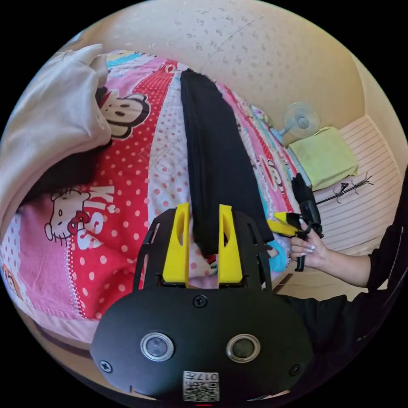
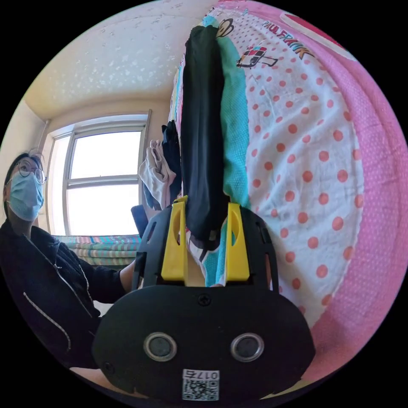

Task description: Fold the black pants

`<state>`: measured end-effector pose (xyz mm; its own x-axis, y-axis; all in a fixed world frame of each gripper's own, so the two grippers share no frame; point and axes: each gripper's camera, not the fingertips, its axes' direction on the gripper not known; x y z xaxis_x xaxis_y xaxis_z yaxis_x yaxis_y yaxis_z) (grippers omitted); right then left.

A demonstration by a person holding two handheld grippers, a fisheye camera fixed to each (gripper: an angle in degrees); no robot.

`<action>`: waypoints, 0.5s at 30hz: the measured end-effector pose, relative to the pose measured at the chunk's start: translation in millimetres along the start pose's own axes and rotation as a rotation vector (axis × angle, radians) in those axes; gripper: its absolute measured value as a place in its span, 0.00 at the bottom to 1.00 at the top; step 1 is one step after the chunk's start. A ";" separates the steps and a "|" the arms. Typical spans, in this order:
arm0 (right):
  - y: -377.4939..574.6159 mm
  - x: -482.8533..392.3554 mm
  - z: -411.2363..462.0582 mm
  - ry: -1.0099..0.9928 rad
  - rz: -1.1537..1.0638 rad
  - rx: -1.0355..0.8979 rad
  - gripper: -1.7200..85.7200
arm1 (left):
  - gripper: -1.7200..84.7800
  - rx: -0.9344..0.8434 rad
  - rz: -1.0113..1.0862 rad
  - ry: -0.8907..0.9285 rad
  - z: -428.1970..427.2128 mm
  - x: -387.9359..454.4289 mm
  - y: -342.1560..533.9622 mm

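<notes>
The black pants (image 1: pixel 212 161) lie folded into a long narrow strip on the cartoon-print bed cover (image 1: pixel 127 204), running away from me. My left gripper (image 1: pixel 205 246) is at the strip's near end, its yellow jaws closed on the fabric of one corner. A hand holds my right gripper (image 1: pixel 285 224) against the other near corner. In the right gripper view the pants (image 2: pixel 202 140) stretch away over the dotted cover (image 2: pixel 297 161). That end fills the gap between the jaws of my right gripper (image 2: pixel 206 238), which are closed on it.
A cream garment (image 1: pixel 55 127) is heaped on the bed at the left. Beyond the bed stand a fan (image 1: pixel 301 121) and a green cloth (image 1: pixel 325 157) on a low stand. More clothes (image 2: pixel 163 170) are piled by the window (image 2: pixel 102 182). A person in a dark jacket (image 2: pixel 46 280) is close by.
</notes>
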<state>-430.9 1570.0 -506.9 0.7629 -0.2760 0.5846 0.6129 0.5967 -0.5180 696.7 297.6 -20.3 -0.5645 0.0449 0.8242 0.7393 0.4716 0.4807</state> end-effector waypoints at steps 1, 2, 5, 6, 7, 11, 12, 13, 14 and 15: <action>-2.6 0.6 1.9 0.004 0.002 -0.006 0.15 | 0.14 -0.038 -0.028 -0.025 9.9 -8.0 1.2; -8.3 1.8 5.9 0.020 0.003 -0.019 0.14 | 0.14 -0.016 -0.034 -0.007 8.0 -11.2 3.1; -23.5 8.1 14.5 0.043 0.033 -0.058 0.11 | 0.13 0.026 -0.101 0.056 -5.1 -30.7 9.3; -27.5 11.8 14.2 0.028 0.053 -0.067 0.10 | 0.13 0.023 -0.124 0.074 -12.1 -37.1 10.9; -28.7 14.1 12.7 0.021 0.065 -0.071 0.09 | 0.13 0.019 -0.136 0.087 -20.1 -42.0 12.3; -31.1 35.7 -6.8 -0.348 0.104 -0.092 0.06 | 0.12 0.019 -0.064 0.133 -52.9 -51.7 14.6; -30.5 41.9 -11.1 -0.463 0.140 -0.079 0.06 | 0.12 0.029 -0.056 0.168 -65.8 -58.6 14.1; -30.1 43.0 -13.3 -0.506 0.148 -0.070 0.06 | 0.14 0.062 -0.065 0.225 -79.4 -68.6 13.6; -29.9 42.5 -17.1 -0.568 0.157 -0.055 0.06 | 0.17 0.087 -0.073 0.263 -85.9 -74.5 13.4; -31.2 40.0 -19.3 -0.608 0.164 -0.055 0.06 | 0.22 0.144 -0.092 0.364 -95.6 -88.0 12.8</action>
<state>-415.5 1525.8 -479.4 0.6042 0.3033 0.7368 0.5195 0.5511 -0.6529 790.9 215.4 -58.1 -0.4398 -0.3061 0.8443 0.6183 0.5787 0.5319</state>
